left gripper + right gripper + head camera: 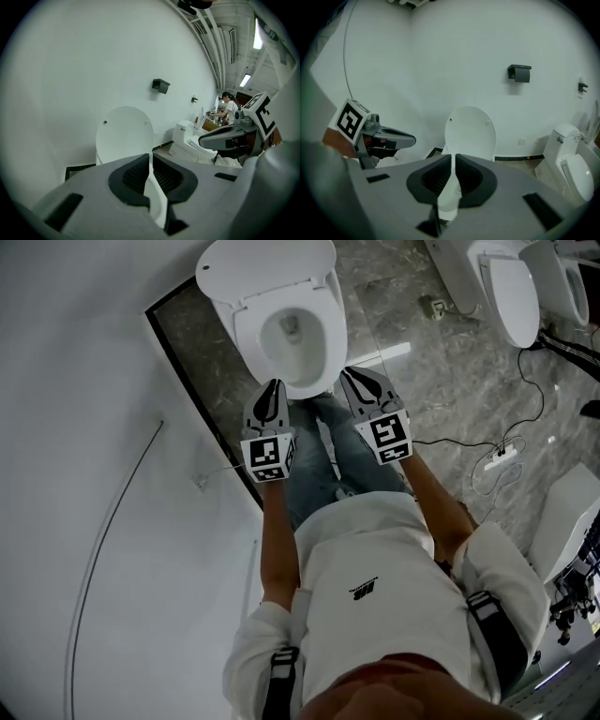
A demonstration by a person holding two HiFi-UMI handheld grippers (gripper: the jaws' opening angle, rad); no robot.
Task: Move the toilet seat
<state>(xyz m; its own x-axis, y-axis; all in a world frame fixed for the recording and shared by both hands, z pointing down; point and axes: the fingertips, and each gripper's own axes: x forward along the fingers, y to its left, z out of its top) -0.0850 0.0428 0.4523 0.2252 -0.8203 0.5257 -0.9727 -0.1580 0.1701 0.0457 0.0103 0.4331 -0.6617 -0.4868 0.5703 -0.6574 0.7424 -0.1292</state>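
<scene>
**Both grippers shut before the toilet**

Left gripper point(274, 385) and right gripper point(348, 376) hover side by side, jaws pressed together on nothing, near the bowl's point(291, 331) front. The toilet seat point(325, 338) lies down on the bowl, lid point(262, 266) raised. Grey marble floor point(422, 362), white wall point(75, 427), another toilet point(511, 292) to the right.

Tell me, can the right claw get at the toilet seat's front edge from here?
Probably yes. The right claw hangs right by the front rim of the toilet seat with nothing between, and the lid is up. Its jaws are shut, so it must open to grip.
</scene>
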